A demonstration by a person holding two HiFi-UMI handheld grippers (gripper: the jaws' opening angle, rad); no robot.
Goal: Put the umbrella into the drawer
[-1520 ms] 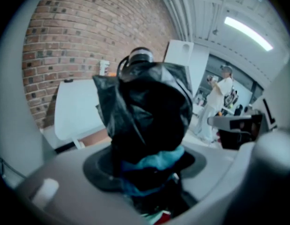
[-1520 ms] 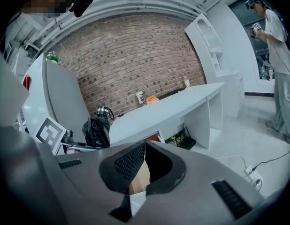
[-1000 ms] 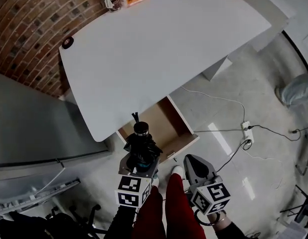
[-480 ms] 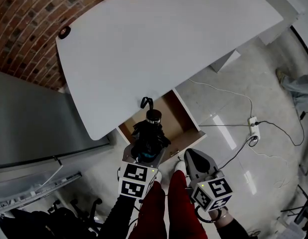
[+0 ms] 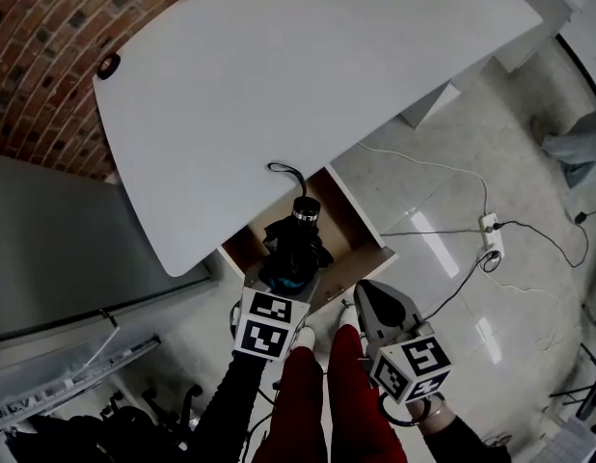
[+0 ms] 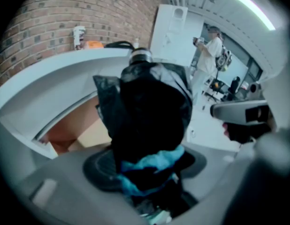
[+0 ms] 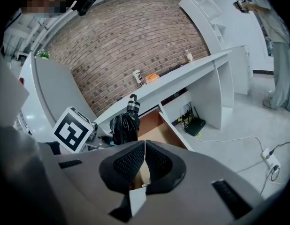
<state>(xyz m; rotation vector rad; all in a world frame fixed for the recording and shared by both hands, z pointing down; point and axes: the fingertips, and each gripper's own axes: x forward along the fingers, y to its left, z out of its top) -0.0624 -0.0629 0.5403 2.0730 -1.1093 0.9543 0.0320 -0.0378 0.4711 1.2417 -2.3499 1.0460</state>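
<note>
Left gripper view: left hand-held gripper (image 6: 147, 167) clamps wide on the folded black umbrella (image 6: 145, 111), strap end angled down over the open drawer (image 5: 348, 224) under the desk (image 5: 308, 75), likely to drop it in; right hand-held gripper (image 7: 144, 165) shut, empty, held beside.

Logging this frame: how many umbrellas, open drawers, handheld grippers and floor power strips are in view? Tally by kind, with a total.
Umbrella: 1
Open drawer: 1
Grippers: 2 (left gripper, right gripper)
Power strip: 1
Total: 5
</note>
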